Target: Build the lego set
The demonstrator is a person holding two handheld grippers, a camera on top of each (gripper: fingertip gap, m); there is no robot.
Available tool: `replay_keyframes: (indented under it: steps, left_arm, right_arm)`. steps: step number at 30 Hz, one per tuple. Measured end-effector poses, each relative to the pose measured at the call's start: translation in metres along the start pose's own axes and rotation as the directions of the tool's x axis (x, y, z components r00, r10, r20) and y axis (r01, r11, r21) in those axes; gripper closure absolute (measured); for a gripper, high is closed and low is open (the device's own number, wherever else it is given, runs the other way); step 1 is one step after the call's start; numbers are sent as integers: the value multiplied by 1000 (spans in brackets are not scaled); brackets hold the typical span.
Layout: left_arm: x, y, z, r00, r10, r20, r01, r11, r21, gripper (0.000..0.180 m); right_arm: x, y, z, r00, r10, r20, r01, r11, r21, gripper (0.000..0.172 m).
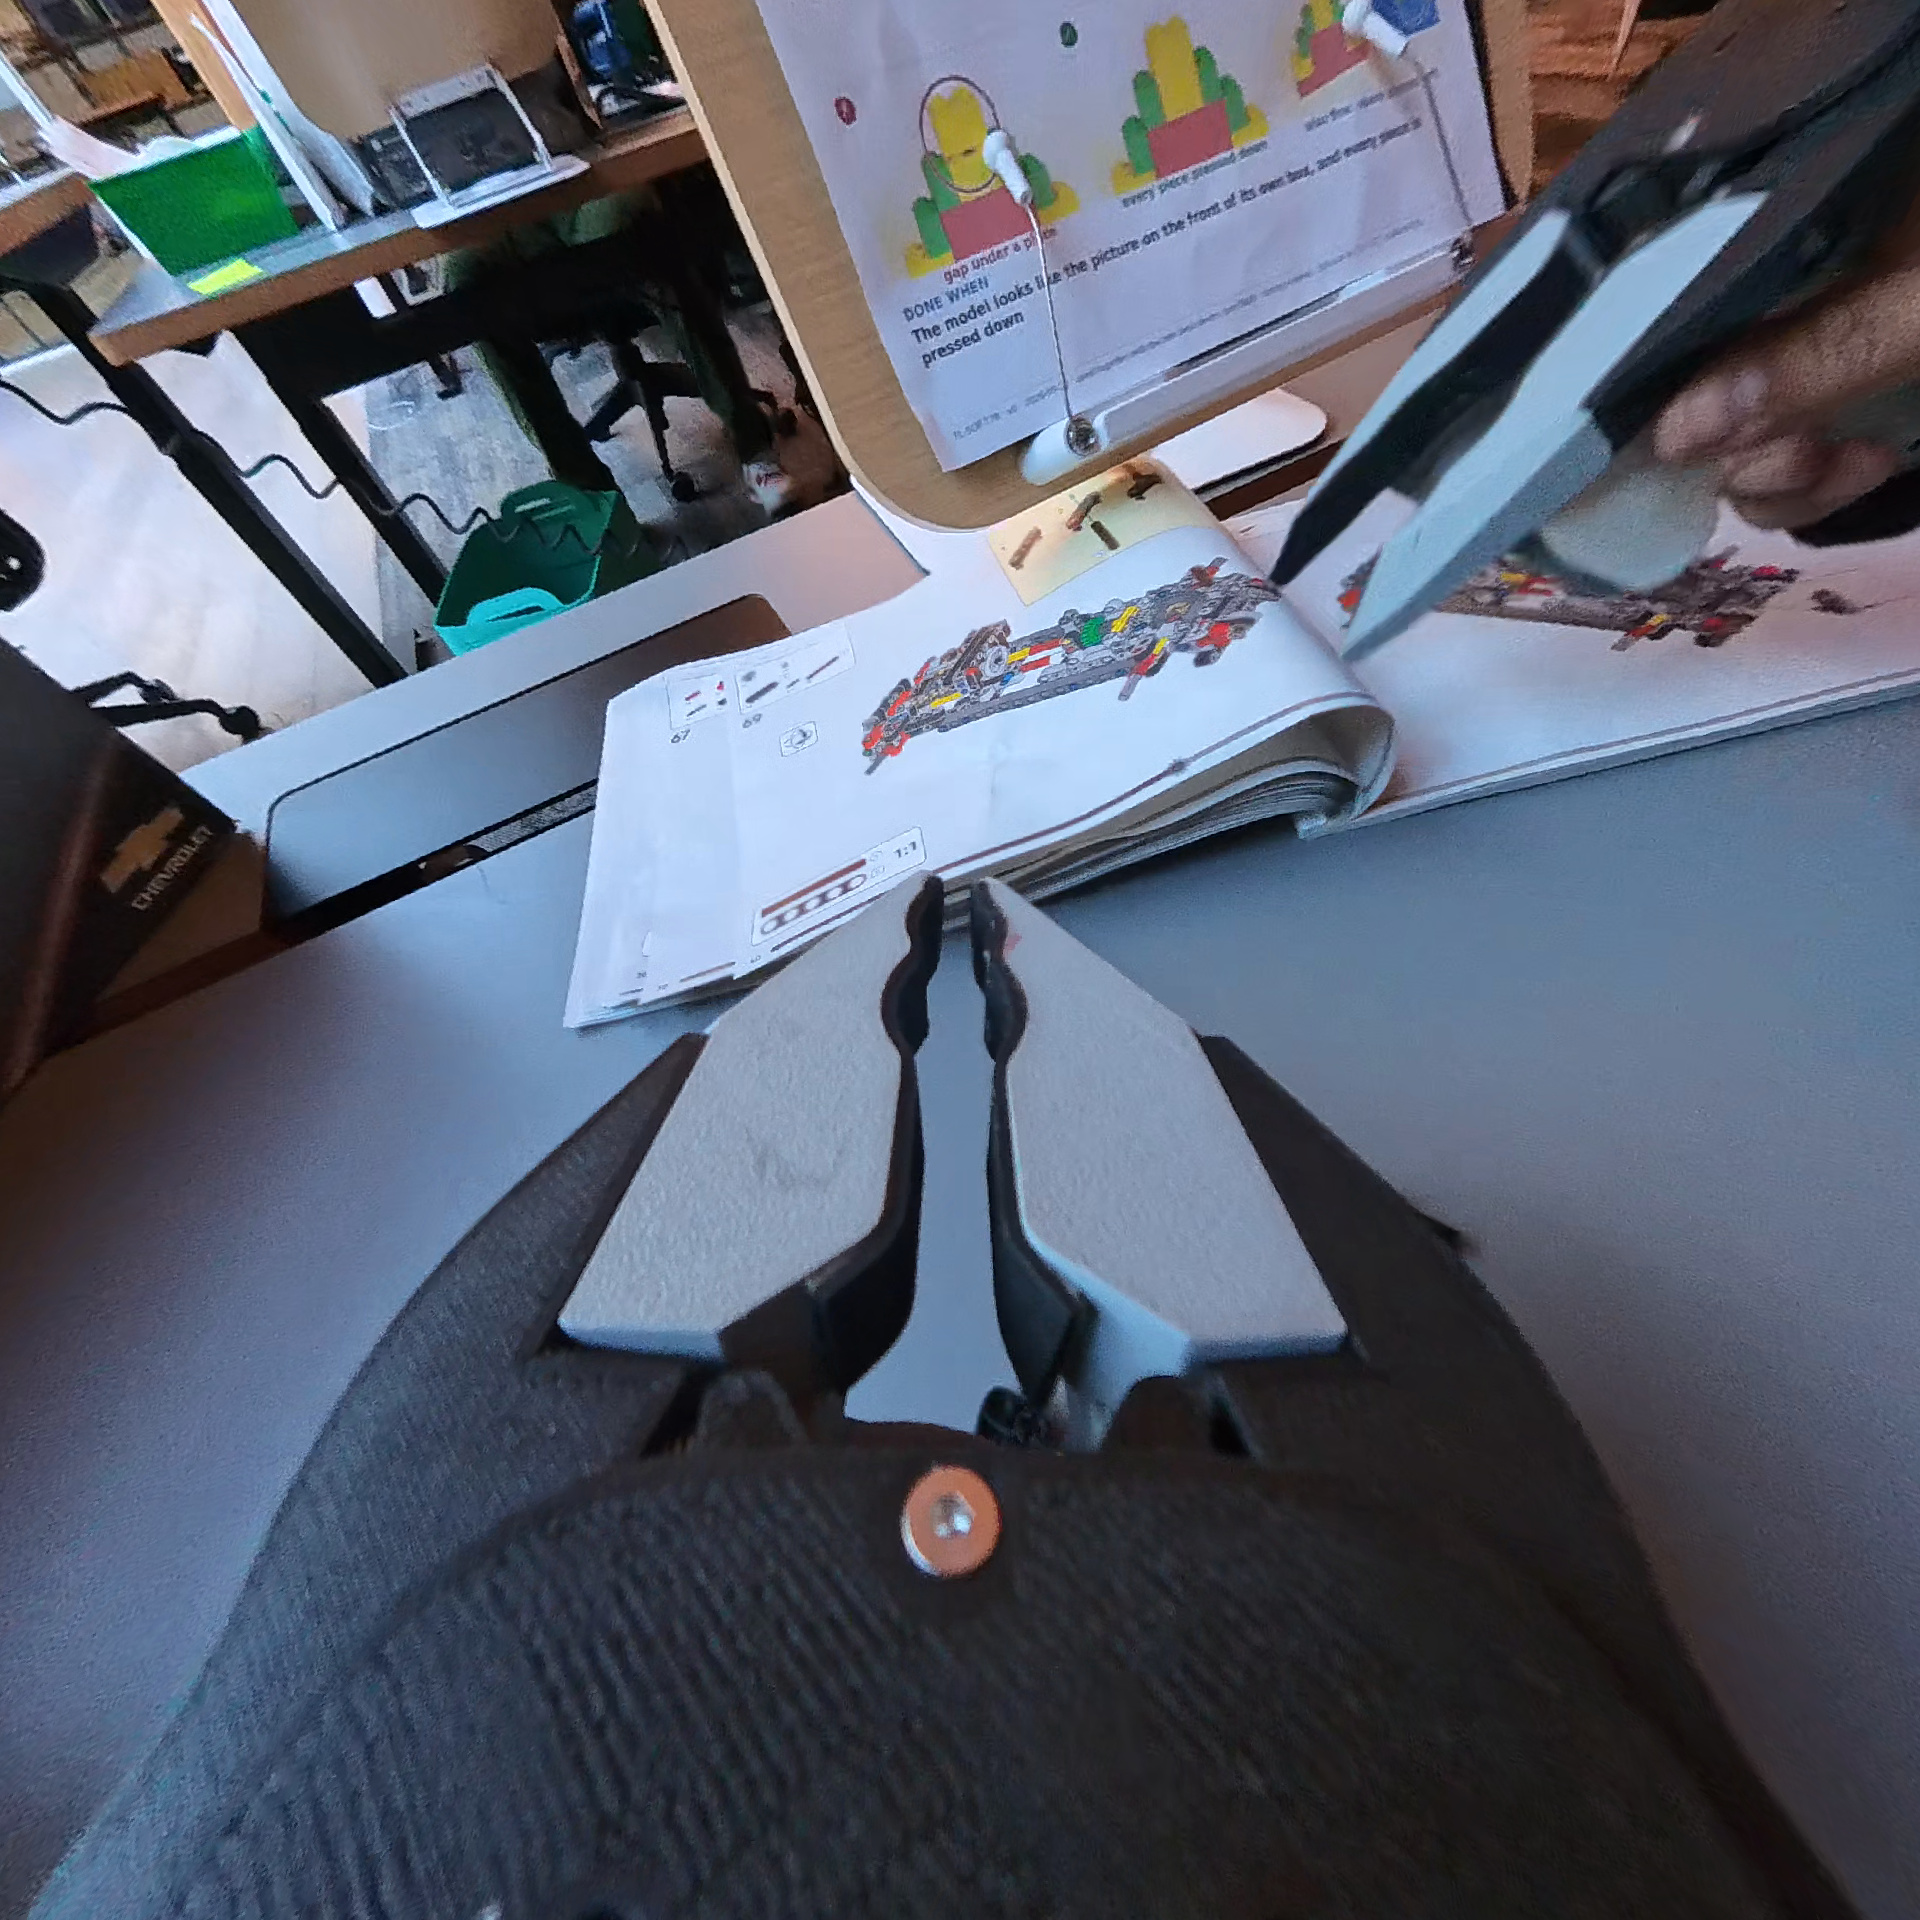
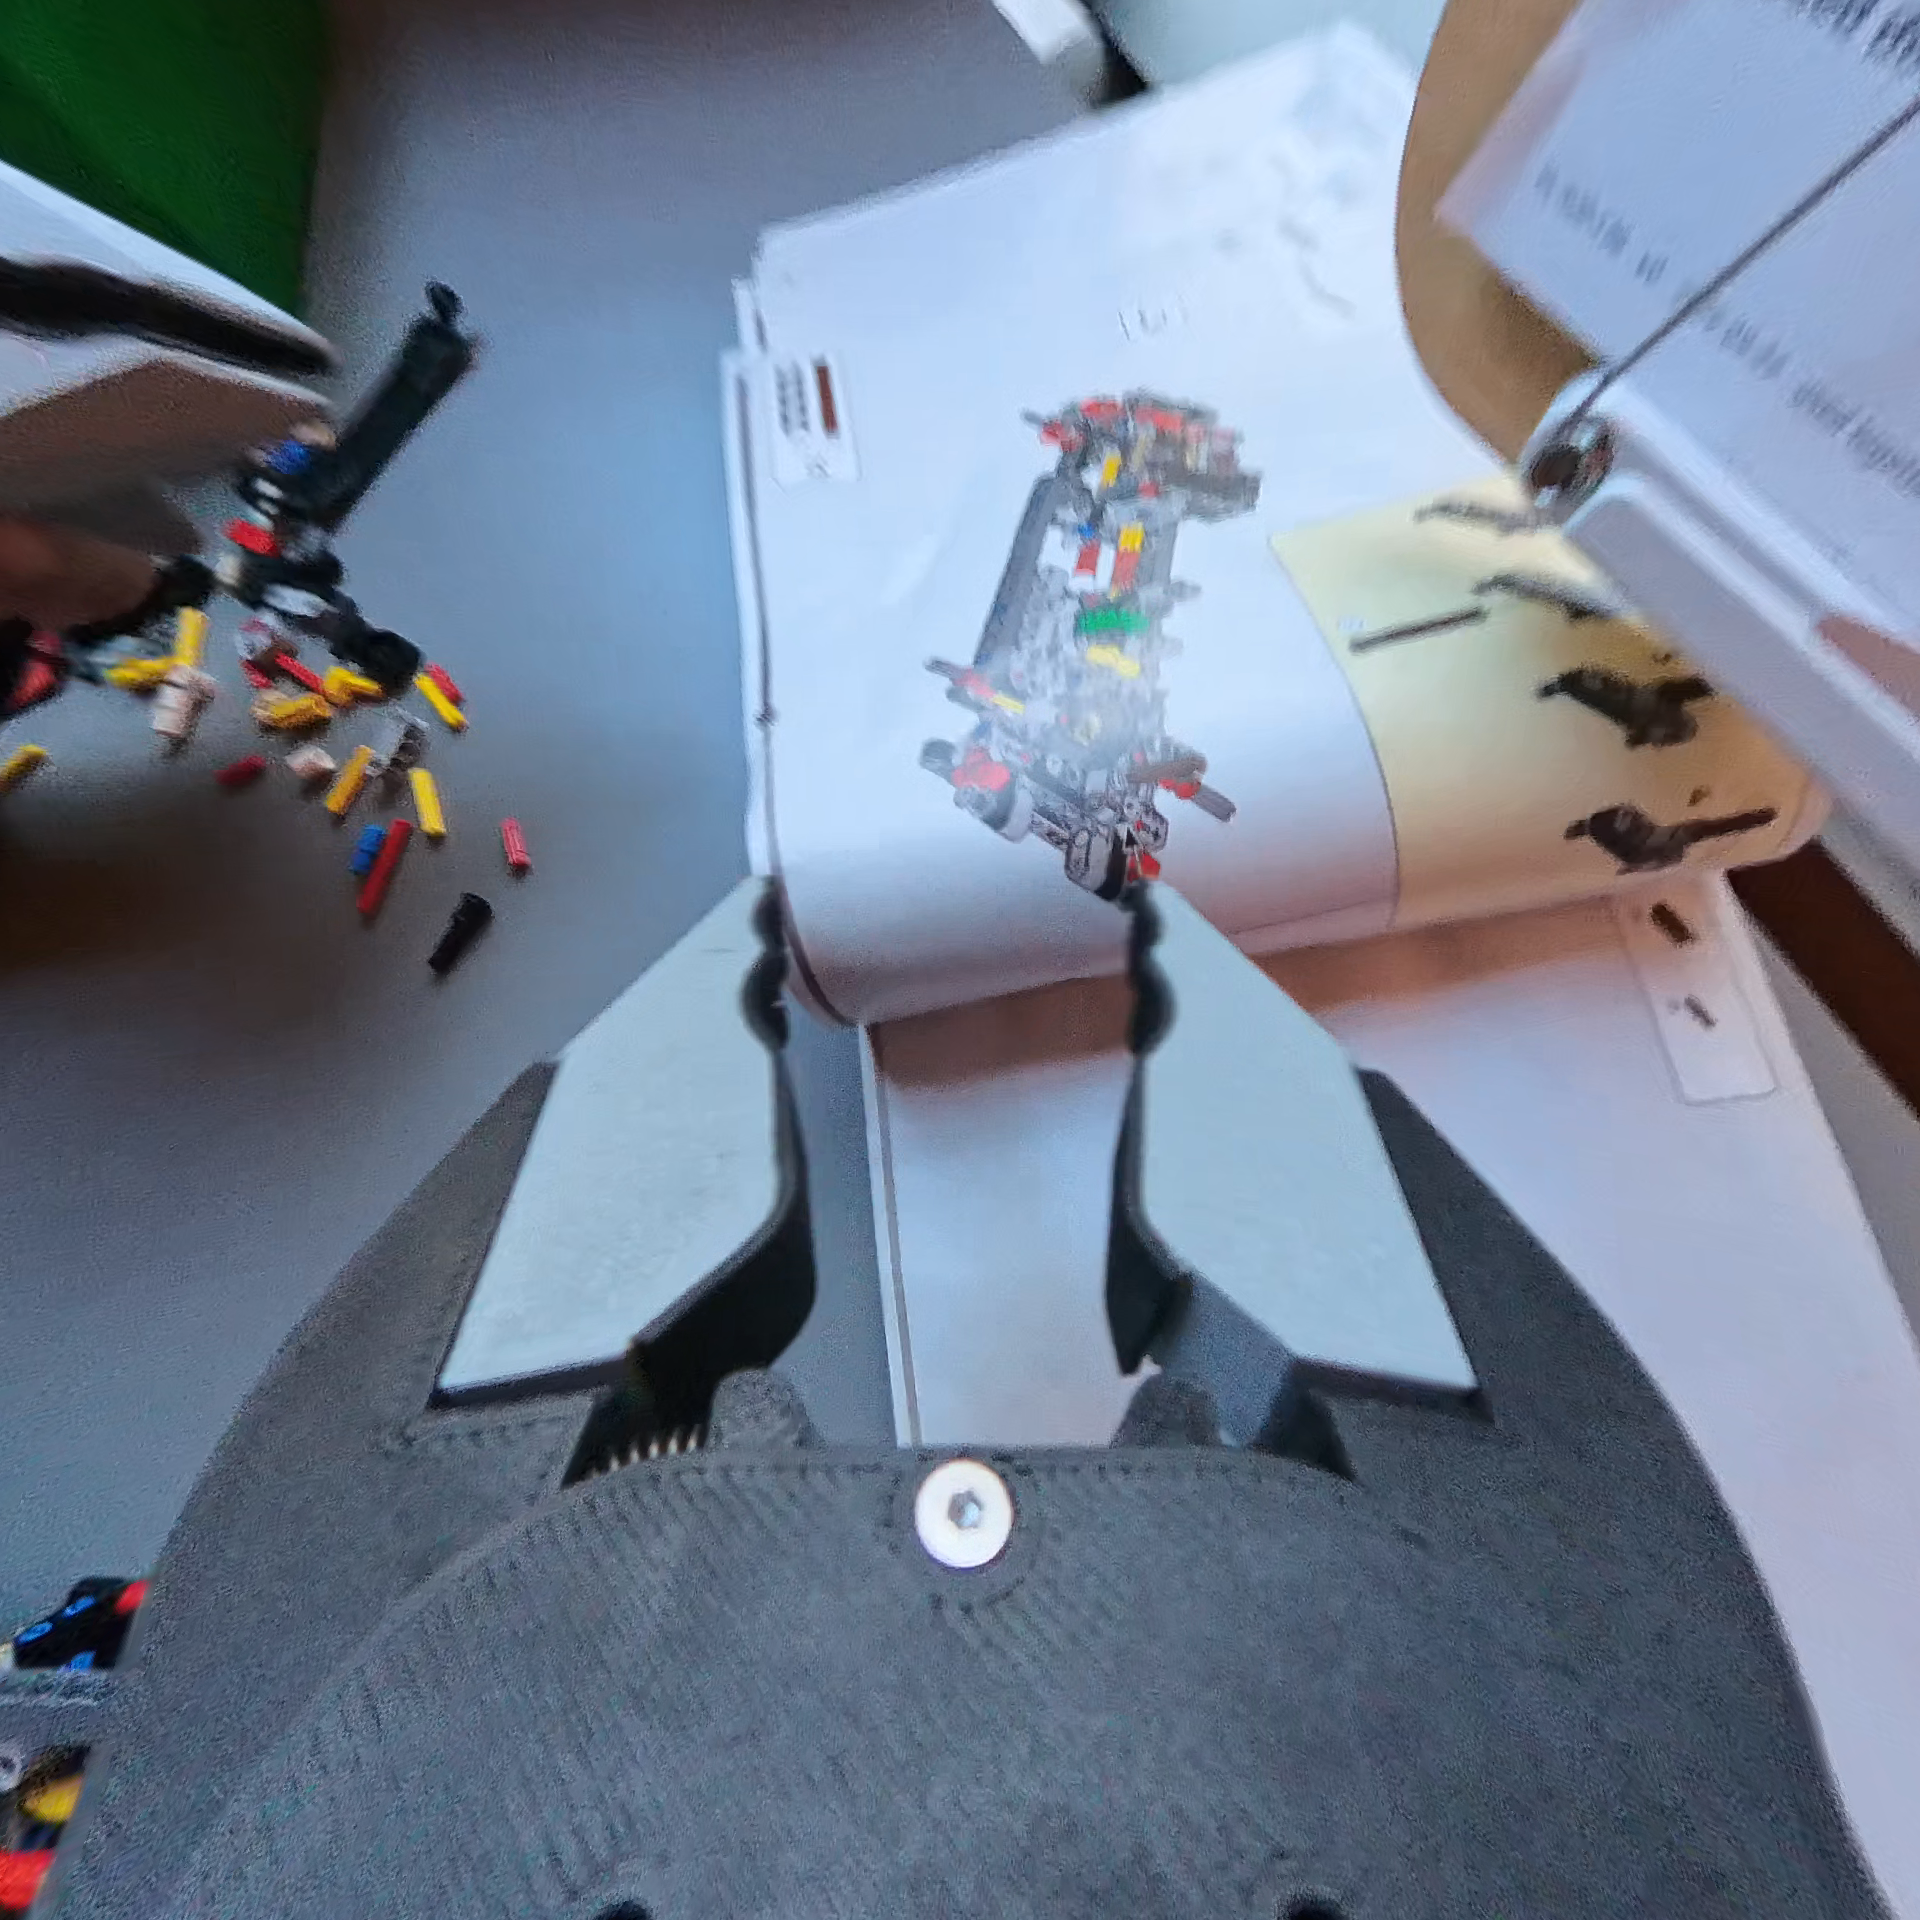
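An open instruction booklet lies on the grey table. Its left pages bulge up in a curl near the spine. My left gripper hovers over the table at the booklet's near edge, shut with nothing between its pads. My right gripper is open and empty over the booklet, its fingertips on either side of the curled page in view. The left wrist view shows the right gripper over the right page, held by a hand. Loose small Lego pieces and a black built part lie left of the booklet.
A wooden stand with a printed sheet stands behind the booklet. A dark box sits at the table's left. A teal bin is on the floor beyond. A lone black pin lies near my right gripper. From the left gripper's tips to the lone black pin is close to 12 cm.
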State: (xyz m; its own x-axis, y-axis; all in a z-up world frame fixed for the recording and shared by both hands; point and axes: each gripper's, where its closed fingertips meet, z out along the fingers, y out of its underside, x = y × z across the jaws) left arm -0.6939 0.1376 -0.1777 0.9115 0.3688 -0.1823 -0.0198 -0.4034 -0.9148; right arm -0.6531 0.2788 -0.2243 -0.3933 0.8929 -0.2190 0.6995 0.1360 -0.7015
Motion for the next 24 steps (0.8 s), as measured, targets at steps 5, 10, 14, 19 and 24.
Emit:
replay_keyframes:
  steps: [5,10,14,19,24]
  left_arm:
    - [5,3,0,997,-62,-49,62,998,-12,175]
    - [0,8,0,997,-76,-30,75,997,-31,173]
    - [-8,14,-2,996,-89,-7,89,995,-51,169]
    - [-35,25,-8,990,-129,49,134,986,-102,148]
    - [-51,24,-14,964,-263,36,265,963,-59,127]
  right_arm:
    - [7,20,35,925,-288,-248,232,945,-229,87]
    - [-11,18,54,820,-540,-190,460,819,-344,148]
    - [-14,40,35,814,-574,-93,485,758,-437,155]
    - [-18,79,-4,809,-588,0,524,721,-454,153]
    - [-34,92,-28,884,-465,38,449,826,-341,155]
